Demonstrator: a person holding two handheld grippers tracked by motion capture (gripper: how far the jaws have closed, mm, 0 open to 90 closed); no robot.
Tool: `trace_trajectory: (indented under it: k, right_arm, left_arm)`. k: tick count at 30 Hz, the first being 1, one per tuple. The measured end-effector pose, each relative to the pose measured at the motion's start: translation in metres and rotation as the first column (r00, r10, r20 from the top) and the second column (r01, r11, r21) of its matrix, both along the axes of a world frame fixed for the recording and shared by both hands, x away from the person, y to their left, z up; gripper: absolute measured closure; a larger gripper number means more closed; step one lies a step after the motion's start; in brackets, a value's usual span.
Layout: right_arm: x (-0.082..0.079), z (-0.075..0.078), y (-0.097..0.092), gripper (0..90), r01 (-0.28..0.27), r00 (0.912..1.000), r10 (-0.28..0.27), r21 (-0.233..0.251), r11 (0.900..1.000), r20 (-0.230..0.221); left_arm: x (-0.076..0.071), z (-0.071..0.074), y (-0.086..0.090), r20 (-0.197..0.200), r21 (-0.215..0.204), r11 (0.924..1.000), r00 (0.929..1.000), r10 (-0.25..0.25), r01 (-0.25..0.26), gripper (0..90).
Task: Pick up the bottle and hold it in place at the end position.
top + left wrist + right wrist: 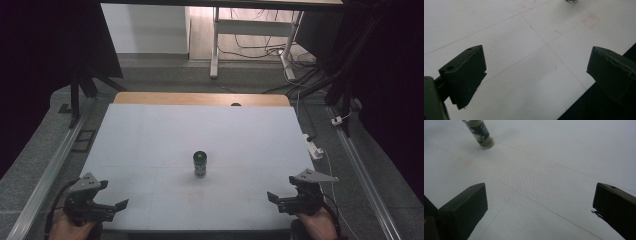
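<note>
A single jar [200, 164] stands upright on the table [150, 140], roughly at its middle and slightly toward the near edge. The left gripper [107, 210] sits over the near left corner of the table, the right gripper [280, 200] over the near right corner, the jar between them and farther back, well apart from both. Beyond the far edge stands a desk frame [215, 45] with what appear to be cables [260, 50] on the floor beneath it.
</note>
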State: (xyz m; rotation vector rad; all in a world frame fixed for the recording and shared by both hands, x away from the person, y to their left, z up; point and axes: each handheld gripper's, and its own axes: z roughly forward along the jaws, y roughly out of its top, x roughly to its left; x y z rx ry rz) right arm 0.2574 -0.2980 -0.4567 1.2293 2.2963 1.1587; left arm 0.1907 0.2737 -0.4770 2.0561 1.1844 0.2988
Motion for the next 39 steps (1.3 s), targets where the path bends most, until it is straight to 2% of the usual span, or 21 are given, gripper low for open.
trace_trajectory:
  k: [5, 13, 24, 29, 35, 39]
  right_arm:
    - [0.0003, -0.0005, -0.0012, 0.0, 0.019, 0.9996, -0.019, 0.005, 0.9998, -0.02]
    - [0.0003, -0.0006, -0.0038, 0.0, 0.021, 0.9991, -0.019, 0.031, 0.9993, -0.038]
    - [0.0006, -0.0007, -0.0019, 0.0, 0.02, 0.9985, -0.019, 0.021, 0.9996, -0.052]
    - [0.0006, -0.0008, -0.0013, 0.0, 0.014, 0.9987, -0.013, 0.016, 0.9998, -0.05]
    - [0.0014, -0.0013, -0.0003, 0.0, 0.0, 0.9983, 0.001, 0.01, 1.0, -0.059]
    - [0.0018, -0.0015, -0.0005, 0.0, -0.005, 0.998, 0.006, 0.013, 0.9999, -0.064]
  left_arm:
    - [0.0012, 0.0005, -0.0011, -0.004, 0.006, 0.9999, 0.9999, -0.009, 0.009, 3.3]
    - [0.0019, 0.0, -0.0033, -0.01, 0.027, 0.9995, 0.9998, -0.014, 0.015, 3.2]
    - [0.0019, -0.0002, -0.0029, -0.016, 0.026, 0.9996, 0.9998, -0.012, 0.012, 0.6]
    - [0.0015, 0.0004, -0.0019, -0.011, 0.016, 0.9998, 0.9999, -0.008, 0.008, 0.0]
    - [0.0014, 0.0019, 0.0008, 0.003, -0.024, 0.9997, 1.0, -0.003, 0.003, 0.0]
    - [0.0017, 0.0023, -0.0004, 0.008, -0.027, 0.9996, 0.9999, -0.006, 0.007, 0.0]
